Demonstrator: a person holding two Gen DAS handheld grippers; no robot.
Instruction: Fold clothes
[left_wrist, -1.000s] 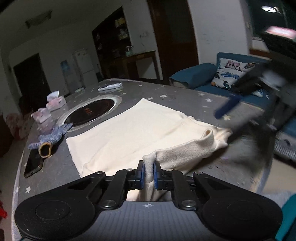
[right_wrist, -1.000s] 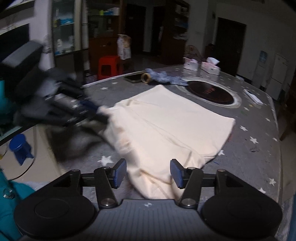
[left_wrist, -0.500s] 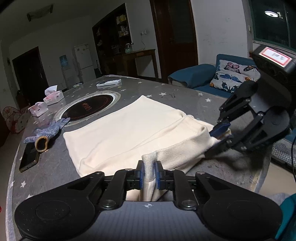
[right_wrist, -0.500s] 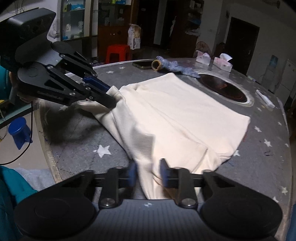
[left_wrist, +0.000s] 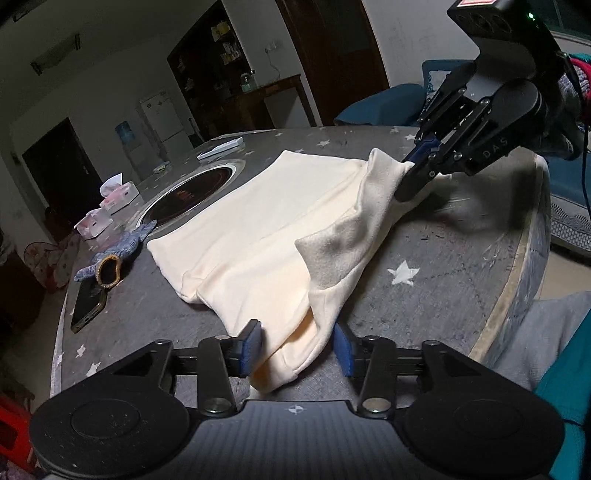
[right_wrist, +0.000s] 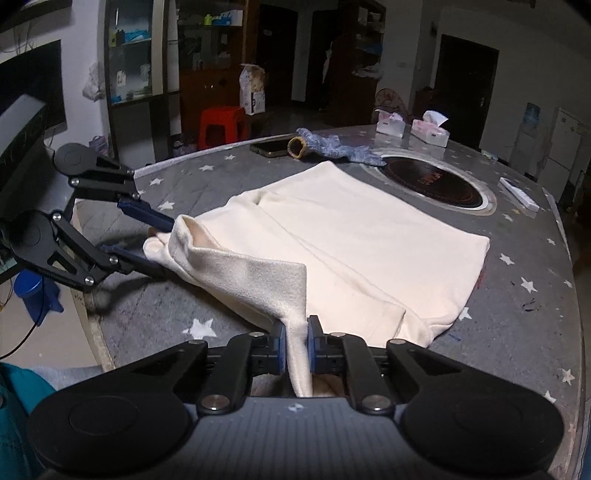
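A cream garment (left_wrist: 266, 229) lies spread on the round grey star-patterned table (left_wrist: 443, 295). Its near edge is folded up, and the grey inner side shows. In the left wrist view my left gripper (left_wrist: 297, 343) has its jaws opening. A corner of the garment lies loose between the blue pads (left_wrist: 251, 345), which do not press on it. My right gripper (right_wrist: 295, 341) is shut on another corner of the garment (right_wrist: 362, 236), lifted a little off the table. It shows again as the right gripper (left_wrist: 408, 179) at the upper right. The left gripper (right_wrist: 162, 245) shows at the left of the right wrist view.
A blue knit glove (left_wrist: 118, 254) and a dark phone (left_wrist: 86, 306) lie at the table's left. Beyond the garment are a round inset cooktop (left_wrist: 192, 195), tissue boxes (left_wrist: 118, 195) and a white remote (right_wrist: 519, 192). The table's rim (left_wrist: 517, 266) curves close on the right.
My left jaws, shut on a fold of the garment before, have parted and it now lies loose between them. My right jaws have closed on the other corner.
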